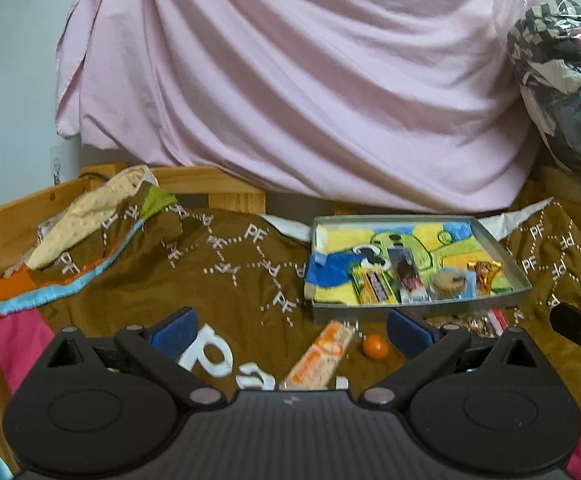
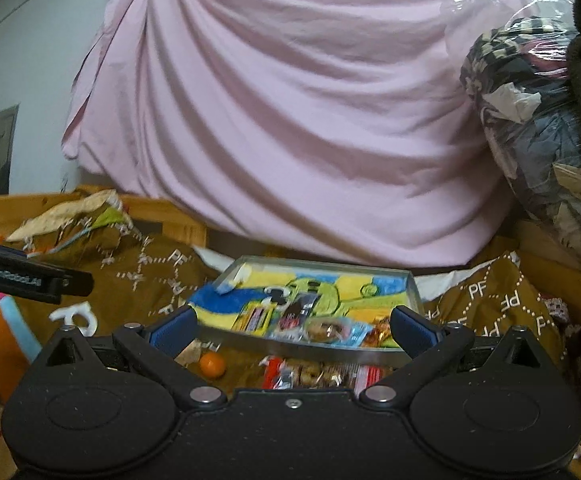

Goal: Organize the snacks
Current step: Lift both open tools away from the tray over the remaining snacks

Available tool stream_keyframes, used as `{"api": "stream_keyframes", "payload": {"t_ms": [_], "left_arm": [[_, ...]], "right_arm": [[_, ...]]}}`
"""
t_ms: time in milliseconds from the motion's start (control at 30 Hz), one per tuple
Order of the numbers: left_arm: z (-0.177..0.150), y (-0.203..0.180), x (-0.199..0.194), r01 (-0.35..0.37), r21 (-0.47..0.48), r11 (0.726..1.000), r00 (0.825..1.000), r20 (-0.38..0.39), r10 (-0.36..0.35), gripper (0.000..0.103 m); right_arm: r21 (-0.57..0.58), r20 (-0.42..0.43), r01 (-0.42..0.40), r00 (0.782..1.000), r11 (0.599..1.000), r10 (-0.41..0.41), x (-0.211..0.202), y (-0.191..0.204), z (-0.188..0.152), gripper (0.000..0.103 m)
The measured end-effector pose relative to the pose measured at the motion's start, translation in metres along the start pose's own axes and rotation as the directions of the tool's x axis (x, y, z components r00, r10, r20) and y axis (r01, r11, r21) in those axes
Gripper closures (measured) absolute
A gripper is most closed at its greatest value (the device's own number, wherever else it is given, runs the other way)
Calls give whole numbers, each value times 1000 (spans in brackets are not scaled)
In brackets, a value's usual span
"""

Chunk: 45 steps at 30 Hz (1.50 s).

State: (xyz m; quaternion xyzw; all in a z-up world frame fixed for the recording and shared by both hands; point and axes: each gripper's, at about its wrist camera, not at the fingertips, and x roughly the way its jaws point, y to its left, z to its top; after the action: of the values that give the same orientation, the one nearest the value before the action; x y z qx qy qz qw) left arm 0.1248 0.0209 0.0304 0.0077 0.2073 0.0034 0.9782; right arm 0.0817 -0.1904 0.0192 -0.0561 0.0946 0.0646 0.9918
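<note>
Brown fabric with a white dotted "PF" pattern (image 1: 226, 264) covers the bed, soft and wrinkled. In the middle right of the left wrist view lies a shallow grey metal tray (image 1: 506, 252), rectangular, lined with a yellow and blue cartoon towel (image 1: 338, 276). In the tray, along its near edge, lie four snacks in a row: a yellow bar (image 1: 374, 288), a dark packet (image 1: 408, 276), a round cookie in a blue wrapper (image 1: 448, 284) and a shiny gold candy (image 1: 484, 274).

On the fabric before the tray lie a long orange and white wafer pack (image 1: 318, 356), a small orange ball (image 1: 375, 346) and a clear cookie sleeve with red ends (image 2: 322, 374).

Both the left tongs (image 1: 290, 330) and the right tongs (image 2: 290, 328) stand wide apart, holding nothing. Their blue pads (image 1: 174, 330) look ribbed.
</note>
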Motion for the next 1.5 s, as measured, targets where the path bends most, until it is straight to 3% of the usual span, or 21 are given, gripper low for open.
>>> {"api": "stream_keyframes", "payload": {"t_ms": [267,633,1000,1500], "left_arm": [[-22,-5,4,34,62,998,997,-78,-29,0],[-42,-1,20,51,117,992,987,-157,-32,0],[-44,4,34,50,135,990,981,-195,-23,0],[-37,9,49,41,145,989,975,-221,-8,0]], "right_arm": [[33,-105,-16,994,999,19,-6,5,-14,1],[31,-290,-40,956,999,47,21,13,-37,1],[61,-356,-55,932,997,74,33,15,-47,1],[86,-390,-85,914,993,112,39,17,-51,1]]}}
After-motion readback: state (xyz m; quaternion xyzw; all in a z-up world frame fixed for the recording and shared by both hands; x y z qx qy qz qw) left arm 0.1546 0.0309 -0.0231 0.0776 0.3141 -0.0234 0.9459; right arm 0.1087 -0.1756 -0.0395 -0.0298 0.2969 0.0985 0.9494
